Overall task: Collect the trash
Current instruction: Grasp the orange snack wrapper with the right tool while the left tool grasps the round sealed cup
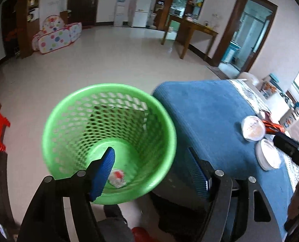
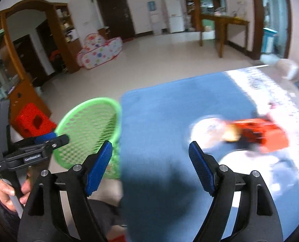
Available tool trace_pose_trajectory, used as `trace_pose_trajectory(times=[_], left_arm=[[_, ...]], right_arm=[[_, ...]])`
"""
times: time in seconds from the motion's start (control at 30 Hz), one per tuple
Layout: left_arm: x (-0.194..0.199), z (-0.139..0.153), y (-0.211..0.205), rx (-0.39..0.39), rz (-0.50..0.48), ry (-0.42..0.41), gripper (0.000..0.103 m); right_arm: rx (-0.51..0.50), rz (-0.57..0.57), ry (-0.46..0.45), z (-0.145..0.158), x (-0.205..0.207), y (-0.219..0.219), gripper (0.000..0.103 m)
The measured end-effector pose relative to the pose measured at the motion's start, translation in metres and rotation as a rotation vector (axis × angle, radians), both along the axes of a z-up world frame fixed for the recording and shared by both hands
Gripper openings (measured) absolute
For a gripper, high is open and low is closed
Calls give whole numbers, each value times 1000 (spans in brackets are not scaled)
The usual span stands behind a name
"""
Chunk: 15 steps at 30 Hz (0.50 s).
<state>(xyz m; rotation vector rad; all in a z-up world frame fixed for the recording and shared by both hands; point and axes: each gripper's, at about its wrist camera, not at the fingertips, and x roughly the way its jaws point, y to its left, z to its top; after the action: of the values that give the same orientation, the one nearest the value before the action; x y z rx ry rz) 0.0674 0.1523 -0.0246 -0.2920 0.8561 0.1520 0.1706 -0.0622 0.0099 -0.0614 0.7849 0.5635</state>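
A green mesh waste basket (image 1: pixel 54 129) stands on the floor at the left edge of a blue-covered table (image 1: pixel 206 117). A crumpled white and red wrapper (image 1: pixel 117 178) lies in its bottom. My left gripper (image 1: pixel 152 169) is open and empty above the basket's right rim. On the table lie a round foil-lidded cup (image 1: pixel 252 128), a white lid (image 1: pixel 268 157) and a red packet (image 1: pixel 273 127). My right gripper (image 2: pixel 150 162) is open and empty over the blue cloth (image 2: pixel 169 111), left of the blurred cup (image 2: pixel 208 133), red packet (image 2: pixel 264 134) and white lid (image 2: pixel 248 161). The basket (image 2: pixel 88 125) and left gripper (image 2: pixel 54 139) show at its left.
A red plastic stool (image 2: pixel 33 122) stands on the floor left of the basket. A wooden table (image 1: pixel 191 30), a polka-dot play tent (image 1: pixel 56 34) and a fridge (image 1: pixel 142 9) are far across the tiled floor. Boxes and jars (image 1: pixel 270 86) crowd the table's far right end.
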Motion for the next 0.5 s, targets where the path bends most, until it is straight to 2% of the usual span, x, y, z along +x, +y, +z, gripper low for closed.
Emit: trace_pose_trajectory(times=[0.23,0.5], left_arm=[[24,10,-50,13,-117,-18,81],[55,13,-93,29,-243,-22,86]], right_arm=[[-105,-103,-12,-2,33,-65,86],[-213,-80,-3,-19,63,-83,86]])
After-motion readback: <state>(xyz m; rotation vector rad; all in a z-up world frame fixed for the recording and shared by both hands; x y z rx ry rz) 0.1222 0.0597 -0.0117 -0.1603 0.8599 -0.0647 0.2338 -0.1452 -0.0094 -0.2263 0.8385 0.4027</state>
